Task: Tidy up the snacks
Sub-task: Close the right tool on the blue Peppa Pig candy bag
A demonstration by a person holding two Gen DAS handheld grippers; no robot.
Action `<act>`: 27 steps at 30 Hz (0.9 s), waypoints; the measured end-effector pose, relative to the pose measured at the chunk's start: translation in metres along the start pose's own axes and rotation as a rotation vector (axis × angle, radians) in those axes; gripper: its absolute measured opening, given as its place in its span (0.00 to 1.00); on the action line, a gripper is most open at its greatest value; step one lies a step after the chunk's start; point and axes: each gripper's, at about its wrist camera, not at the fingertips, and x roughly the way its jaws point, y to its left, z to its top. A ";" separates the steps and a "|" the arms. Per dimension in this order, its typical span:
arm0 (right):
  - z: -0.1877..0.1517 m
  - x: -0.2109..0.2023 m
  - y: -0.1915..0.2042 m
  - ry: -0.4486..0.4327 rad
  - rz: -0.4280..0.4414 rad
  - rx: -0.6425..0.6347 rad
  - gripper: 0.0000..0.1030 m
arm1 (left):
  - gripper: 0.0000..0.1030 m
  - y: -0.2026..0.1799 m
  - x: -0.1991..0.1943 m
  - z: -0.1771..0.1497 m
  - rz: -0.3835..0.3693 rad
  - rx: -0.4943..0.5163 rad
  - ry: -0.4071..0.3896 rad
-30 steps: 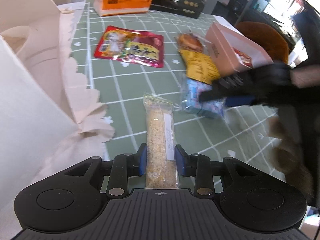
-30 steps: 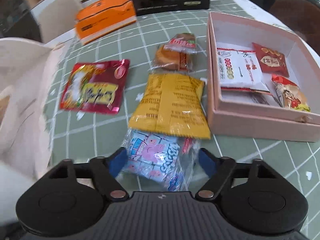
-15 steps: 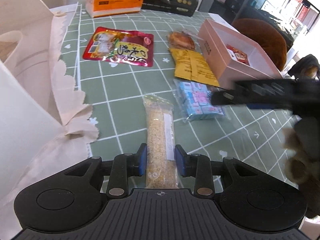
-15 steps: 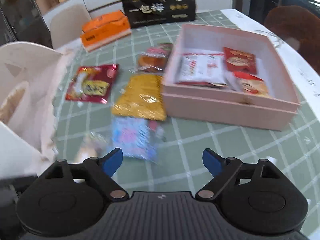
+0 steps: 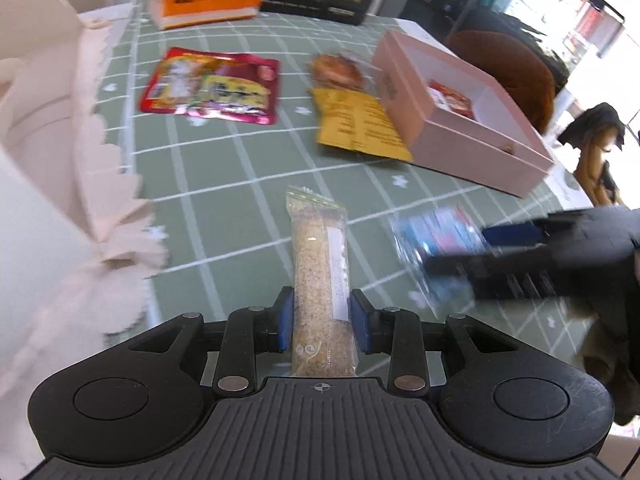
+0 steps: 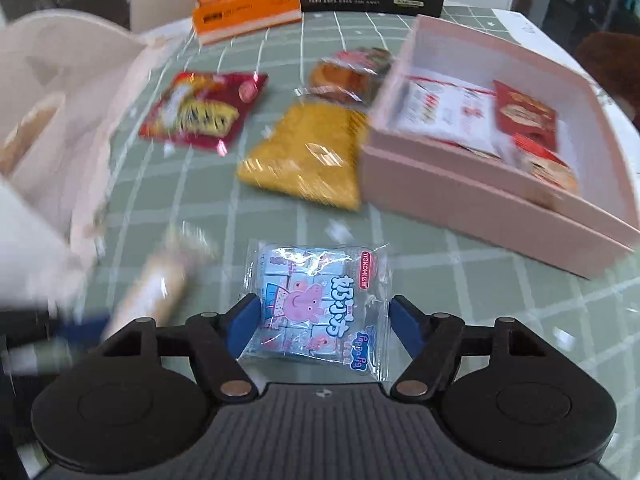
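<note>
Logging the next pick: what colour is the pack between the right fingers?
Light blue with a pink pig, clearest in the right wrist view: pack.

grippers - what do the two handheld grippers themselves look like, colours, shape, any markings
Both look alike: the left gripper and right gripper have a matte black ribbed body, two rounded black lobes with a round disc in each, black linkage arms with silver pivot pins, and blue finger pads. A small white crosshair mark sits at the centre of each ribbed front edge. No cables or sleeves are clearly visible.
</note>
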 end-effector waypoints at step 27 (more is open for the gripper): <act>-0.040 -0.030 -0.057 -0.065 -0.014 0.298 0.82 | 0.35 -0.052 0.019 -0.001 0.000 0.153 0.036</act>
